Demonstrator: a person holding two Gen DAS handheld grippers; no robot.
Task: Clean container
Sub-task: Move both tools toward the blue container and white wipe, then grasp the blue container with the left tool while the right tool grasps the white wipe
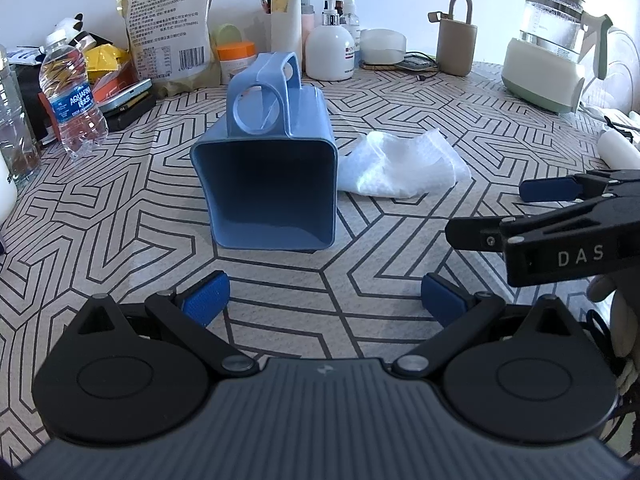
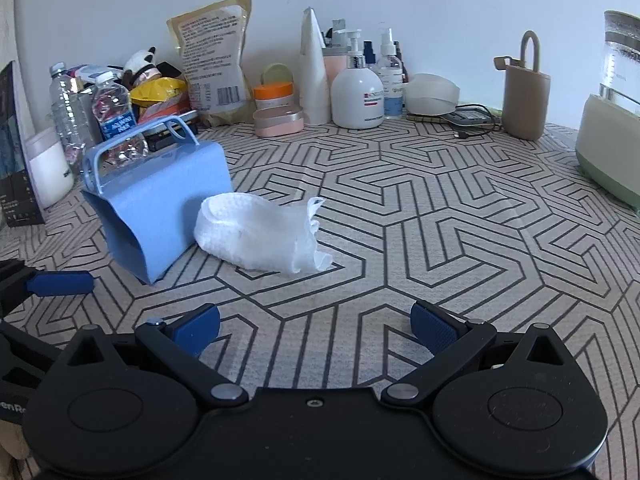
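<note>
A blue plastic container (image 1: 268, 168) with a handle lies on its side on the patterned table, its open mouth facing my left gripper. It also shows in the right wrist view (image 2: 160, 208) at the left. A crumpled white wipe (image 1: 404, 164) lies just right of it, and is seen ahead in the right wrist view (image 2: 260, 236). My left gripper (image 1: 324, 300) is open and empty, a short way in front of the container's mouth. My right gripper (image 2: 316, 328) is open and empty, a short way before the wipe.
Water bottles (image 1: 72, 96), a food pouch (image 1: 168, 24), lotion bottles (image 1: 332, 48), a beige flask (image 1: 456, 40) and a kettle (image 1: 556, 48) line the back of the table (image 1: 400, 240). The right gripper's fingers (image 1: 548, 190) reach in at the right of the left wrist view.
</note>
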